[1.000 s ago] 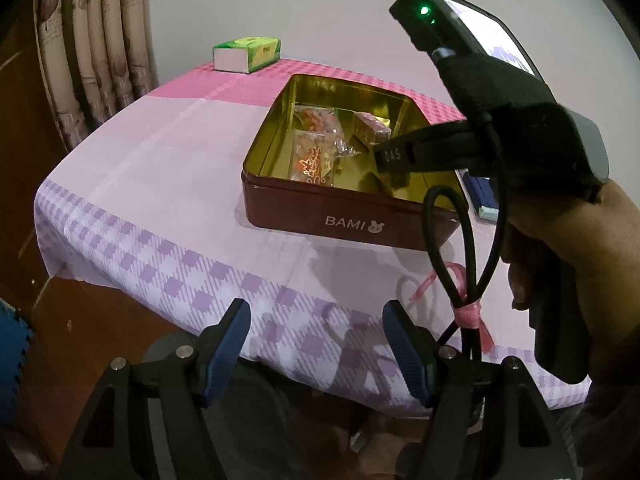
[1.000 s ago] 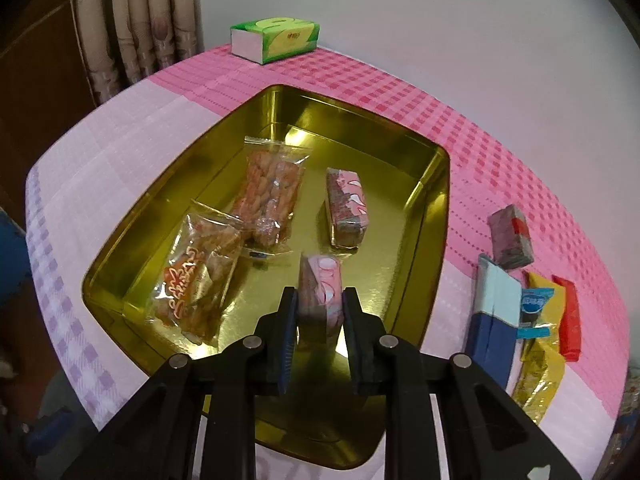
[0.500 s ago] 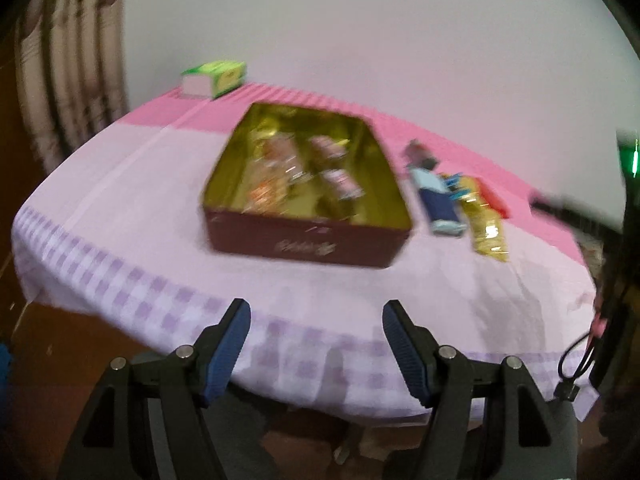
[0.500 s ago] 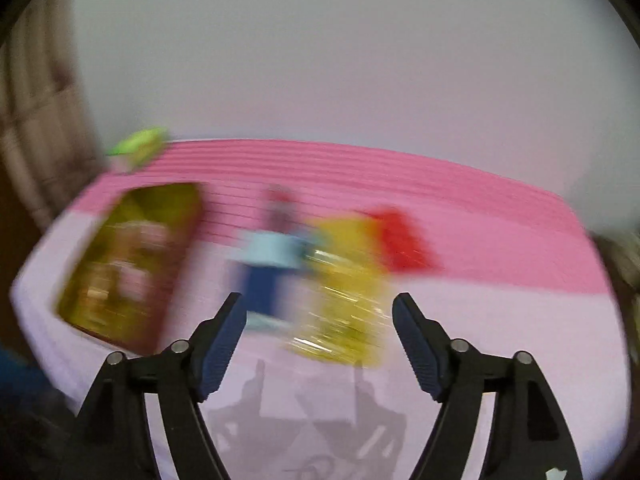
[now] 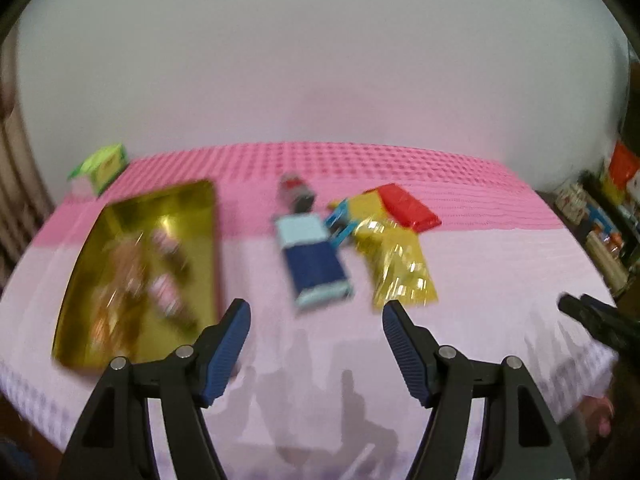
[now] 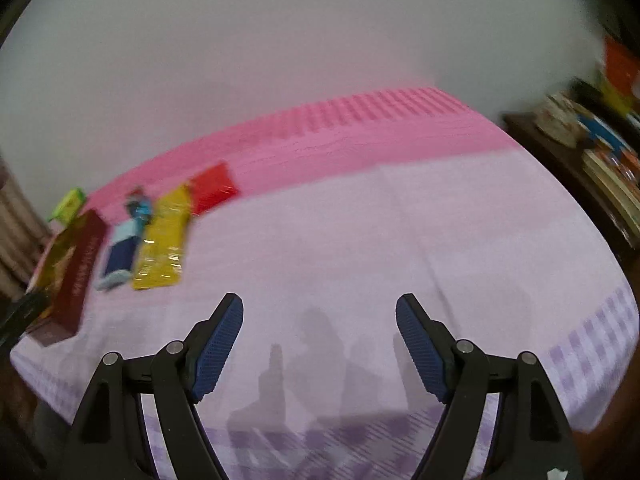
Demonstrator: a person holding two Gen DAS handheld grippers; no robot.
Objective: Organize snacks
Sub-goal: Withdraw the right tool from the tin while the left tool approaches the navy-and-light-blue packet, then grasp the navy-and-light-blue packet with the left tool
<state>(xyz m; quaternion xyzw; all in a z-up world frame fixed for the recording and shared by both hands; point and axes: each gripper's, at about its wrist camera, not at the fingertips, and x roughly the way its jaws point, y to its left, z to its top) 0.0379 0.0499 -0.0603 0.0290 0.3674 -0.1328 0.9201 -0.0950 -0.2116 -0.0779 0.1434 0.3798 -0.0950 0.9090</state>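
Both grippers empty: left gripper (image 5: 316,320) wide open, right gripper (image 6: 319,320) just opened. Blue packet (image 5: 314,266) lies mid-table beside the tin (image 5: 140,272); light, probably slippery, so pinch across its long sides.

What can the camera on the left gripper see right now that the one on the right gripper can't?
Only the left wrist view looks down into the gold-lined metal tin, showing blurred wrapped snacks inside it.

Only the right wrist view shows the tin's dark red outer wall and the purple-checked cloth edge.

Both show the yellow foil packet, the blue and pale box, the red packet, the green box, and open, empty jaws.
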